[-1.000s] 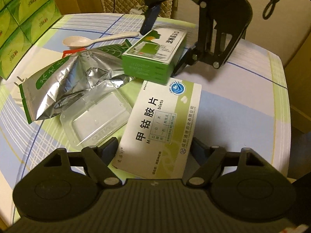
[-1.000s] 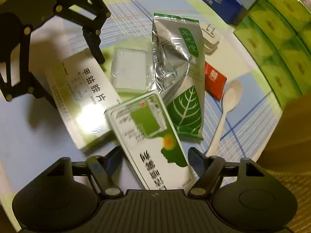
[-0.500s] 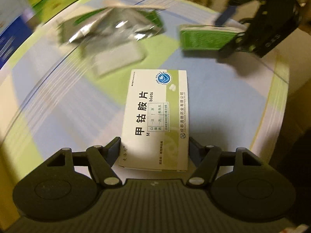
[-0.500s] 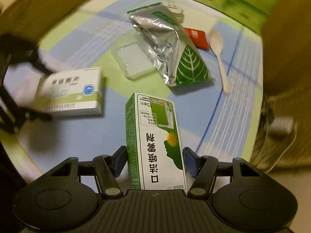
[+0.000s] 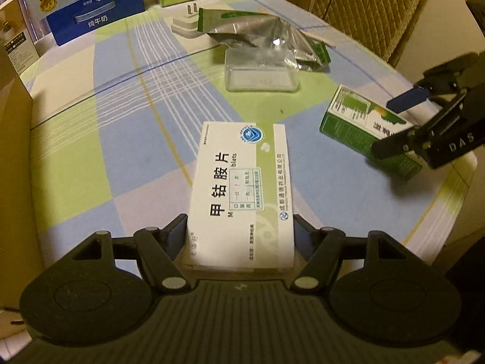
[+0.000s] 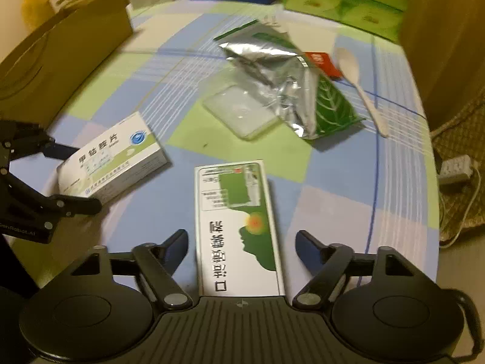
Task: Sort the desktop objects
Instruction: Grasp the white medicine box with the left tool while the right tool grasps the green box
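My left gripper (image 5: 239, 230) is shut on a white medicine box (image 5: 239, 188) with black characters, its far end low over the checked tablecloth (image 5: 127, 157). From the right wrist view the white box (image 6: 112, 160) appears at the left between the left gripper's fingers (image 6: 78, 206). A green-and-white medicine box (image 6: 236, 227) lies flat on the cloth between the fingers of my right gripper (image 6: 241, 242), which is open with a small gap on each side. The left wrist view has the green box (image 5: 357, 121) at the right.
A silver foil pouch (image 6: 288, 82) partly covers a clear plastic tray (image 6: 239, 112) mid-table. A white spoon (image 6: 360, 85) and a red packet (image 6: 324, 63) lie beyond. A white plug (image 5: 185, 24), a blue carton (image 5: 94, 15), green tissue boxes (image 6: 348, 3) and a cardboard box (image 6: 60, 54) line the edges.
Both boxes were carried away from the pile toward the near side. My right gripper's fingers have spread and let go of the green box, which now lies on the cloth.
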The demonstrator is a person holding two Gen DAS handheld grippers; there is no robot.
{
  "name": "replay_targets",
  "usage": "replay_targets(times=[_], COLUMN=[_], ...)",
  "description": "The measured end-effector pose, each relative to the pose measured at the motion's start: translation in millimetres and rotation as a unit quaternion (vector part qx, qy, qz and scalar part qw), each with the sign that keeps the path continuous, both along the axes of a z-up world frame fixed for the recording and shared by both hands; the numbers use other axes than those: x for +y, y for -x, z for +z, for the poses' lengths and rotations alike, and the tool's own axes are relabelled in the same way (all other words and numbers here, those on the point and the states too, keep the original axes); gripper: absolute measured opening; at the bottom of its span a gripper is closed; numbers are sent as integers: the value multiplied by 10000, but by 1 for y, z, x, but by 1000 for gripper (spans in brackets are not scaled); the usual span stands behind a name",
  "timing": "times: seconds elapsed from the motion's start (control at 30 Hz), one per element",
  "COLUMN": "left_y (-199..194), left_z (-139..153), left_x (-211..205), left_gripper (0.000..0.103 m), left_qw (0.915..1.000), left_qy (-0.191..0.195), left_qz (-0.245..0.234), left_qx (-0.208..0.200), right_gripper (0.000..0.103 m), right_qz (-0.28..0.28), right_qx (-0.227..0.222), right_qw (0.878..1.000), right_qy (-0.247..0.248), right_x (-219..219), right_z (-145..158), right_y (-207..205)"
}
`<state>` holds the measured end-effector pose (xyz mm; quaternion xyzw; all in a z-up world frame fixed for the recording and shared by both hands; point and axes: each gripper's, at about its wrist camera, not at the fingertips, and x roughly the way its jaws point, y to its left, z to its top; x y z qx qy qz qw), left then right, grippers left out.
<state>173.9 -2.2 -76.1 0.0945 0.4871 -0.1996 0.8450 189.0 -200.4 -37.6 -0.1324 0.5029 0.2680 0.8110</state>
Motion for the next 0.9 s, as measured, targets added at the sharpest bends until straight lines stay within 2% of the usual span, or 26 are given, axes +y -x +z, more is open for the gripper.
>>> replay_targets(times=[0.13, 0.27, 0.33, 0.43, 0.7, 0.9], left_y=[-4, -9, -13, -17, -20, -11], left_z=[-7, -8, -9, -9, -8, 7], left_x=[-1, -4, -5, -6, -8, -8], left_gripper=[68, 68, 68, 68, 67, 67], left_qw=[9999, 9997, 9996, 9994, 9994, 9986], left_qy=[80, 135, 170, 203, 184, 200], left_qz=[5, -15, 0, 11, -25, 3], left_qx=[-108, -204, -224, -265, -276, -485], right_gripper=[76, 75, 65, 54, 53, 53], right_qz=[-157, -50, 49, 97, -118, -314], right_qx=[-106, -281, -394, -437, -441, -511], right_qw=[9997, 9996, 9992, 9990, 9989, 9978], right_qy=[-123, -67, 26, 5, -71, -284], right_x=[-5, 1, 6, 8, 6, 1], right_z=[-3, -6, -8, -8, -8, 8], right_y=[4, 6, 7, 6, 7, 13])
